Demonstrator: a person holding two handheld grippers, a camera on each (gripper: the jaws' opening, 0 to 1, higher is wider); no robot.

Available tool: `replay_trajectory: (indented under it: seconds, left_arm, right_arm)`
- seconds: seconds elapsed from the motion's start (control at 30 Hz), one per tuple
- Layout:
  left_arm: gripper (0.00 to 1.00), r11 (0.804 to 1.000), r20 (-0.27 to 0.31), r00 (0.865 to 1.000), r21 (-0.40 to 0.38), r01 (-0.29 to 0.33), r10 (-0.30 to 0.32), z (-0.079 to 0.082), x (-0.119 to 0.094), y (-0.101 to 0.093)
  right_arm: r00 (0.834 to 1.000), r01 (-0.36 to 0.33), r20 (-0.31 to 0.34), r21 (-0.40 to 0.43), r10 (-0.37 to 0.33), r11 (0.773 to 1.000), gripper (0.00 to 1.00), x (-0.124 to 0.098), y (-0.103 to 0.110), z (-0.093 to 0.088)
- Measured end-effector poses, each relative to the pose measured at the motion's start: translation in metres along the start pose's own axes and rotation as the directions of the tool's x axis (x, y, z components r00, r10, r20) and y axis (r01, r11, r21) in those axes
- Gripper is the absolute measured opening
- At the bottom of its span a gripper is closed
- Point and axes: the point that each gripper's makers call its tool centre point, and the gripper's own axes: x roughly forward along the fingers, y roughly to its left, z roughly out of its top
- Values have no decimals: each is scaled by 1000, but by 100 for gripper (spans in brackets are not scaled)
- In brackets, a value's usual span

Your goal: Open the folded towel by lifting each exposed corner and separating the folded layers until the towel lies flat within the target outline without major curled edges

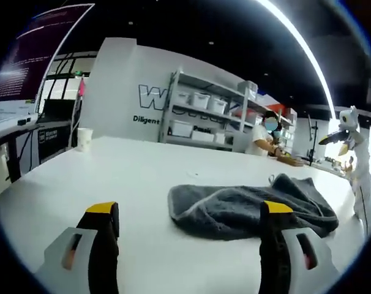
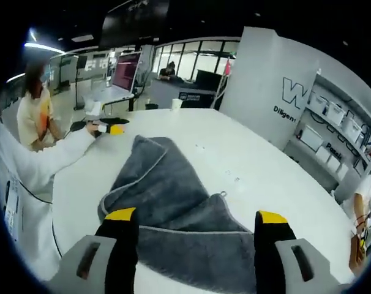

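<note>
**Yellow-tipped jaws parted over a half-opened towel**

Nearest the lens, black jaws with yellow tips: right gripper (image 2: 196, 219) spread wide, grasping nothing, poised just over the near edge of the grey terry towel (image 2: 173, 202). Likewise released, the left gripper (image 1: 190, 211) in its own view, jaws wide apart, empty, low over the round white table (image 1: 112, 177), with the same towel (image 1: 247, 208) just ahead and off to one side. Also seen from the right gripper view: the left gripper (image 2: 109, 128) at the end of a white sleeve (image 2: 44, 159), near the towel's far corner, apparently apart from the cloth; open or closed there, cannot tell.

Towel lying on the tabletop, still partly folded: one triangular flap doubled over the near part, a small hanging loop (image 2: 223, 195) at its apex, pale piping along the hems. No target outline discernible on the table.

Likely troubles, as judgement only:
- Pinching both layers at once instead of the top flap, so dragging the whole cloth rather than opening it.
- Lifting the flap too fast, leaving a hem rolled under or a curled corner.
- Pulling on the slick tabletop, sliding the towel toward the table edge.

Count: two grippers, four jaws, one towel, one loop, one table, one white paper cup (image 1: 84, 138) far back on the table.
</note>
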Motion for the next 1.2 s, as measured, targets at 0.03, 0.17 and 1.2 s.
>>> replay_trajectory:
  seconds: [0.03, 0.17, 1.2]
  left_arm:
    - [94, 1000, -4, 1000, 6, 6, -6, -1, 1, -2]
    - [94, 998, -58, 997, 51, 49, -46, -11, 13, -15]
    - [77, 849, -607, 745, 210, 486, -276, -44, 146, -87]
  right_arm:
    - [1000, 10, 4, 9, -10, 1000, 82, -2, -3, 0]
    - [999, 37, 23, 35, -38, 999, 84, -12, -14, -1]
    - [995, 99, 0, 146, -100, 984, 99, -39, -46, -26]
